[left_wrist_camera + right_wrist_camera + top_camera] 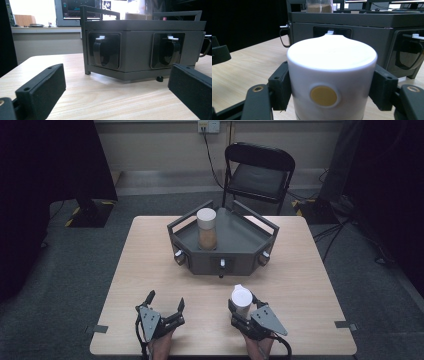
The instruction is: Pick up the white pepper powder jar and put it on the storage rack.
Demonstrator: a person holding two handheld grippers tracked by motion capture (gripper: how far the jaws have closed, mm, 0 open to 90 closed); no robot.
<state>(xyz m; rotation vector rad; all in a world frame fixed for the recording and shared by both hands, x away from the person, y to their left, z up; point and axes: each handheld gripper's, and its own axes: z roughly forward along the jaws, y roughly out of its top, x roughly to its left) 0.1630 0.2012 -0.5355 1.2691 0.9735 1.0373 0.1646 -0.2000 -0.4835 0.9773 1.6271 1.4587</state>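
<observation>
While left gripper (165,302) idles on bench (300,280), jaws wide, empty, right gripper (243,306) jaws clamp white canister (241,302) upright, axis vertical; grey tray (235,235) straight ahead, nearer right hand.

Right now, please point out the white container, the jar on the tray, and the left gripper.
white container (329,75), right gripper view, on its front wall above the yellow dot.
jar (206,231), high view, on its clear side.
left gripper (164,301), high view, midway between its two fingertips.
</observation>
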